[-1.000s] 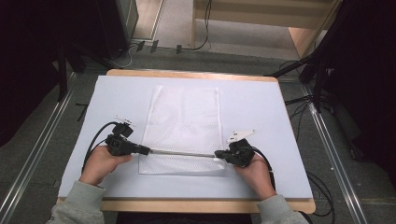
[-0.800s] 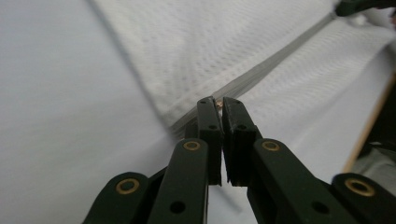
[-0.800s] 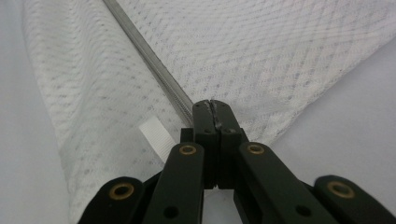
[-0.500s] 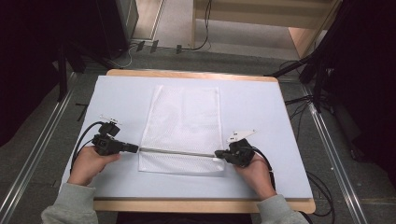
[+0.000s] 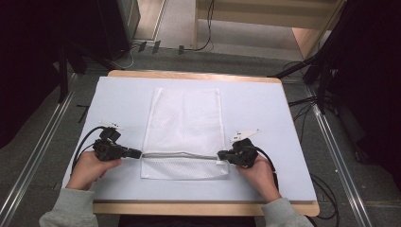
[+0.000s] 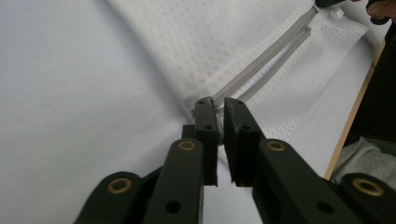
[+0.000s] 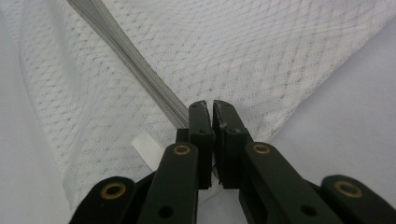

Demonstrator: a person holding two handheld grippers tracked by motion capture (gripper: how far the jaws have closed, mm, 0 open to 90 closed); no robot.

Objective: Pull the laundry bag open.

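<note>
A white mesh bag [image 5: 184,118] lies flat on the pale mat [image 5: 265,109]. Its grey zipper [image 5: 179,155] runs across near the front edge. My left gripper [image 5: 140,153] is at the zipper's left end. Its jaws have just been opening, and a narrow gap shows between them in the left gripper view [image 6: 219,101], with the zipper's end [image 6: 271,58] just past the tips. My right gripper [image 5: 220,154] is at the zipper's right end. In the right gripper view [image 7: 208,105] it is shut on the bag's edge beside the zipper [image 7: 135,60] and a white tab [image 7: 147,149].
The table's wooden front edge [image 5: 203,208] runs close behind both hands. Cables trail from each gripper across the mat [image 5: 82,146]. Metal rails [image 5: 28,165] and dark stands flank the table on the floor.
My left gripper has slid left along the zipper to the bag's left edge, and its jaws have parted slightly. The right hand has not moved.
</note>
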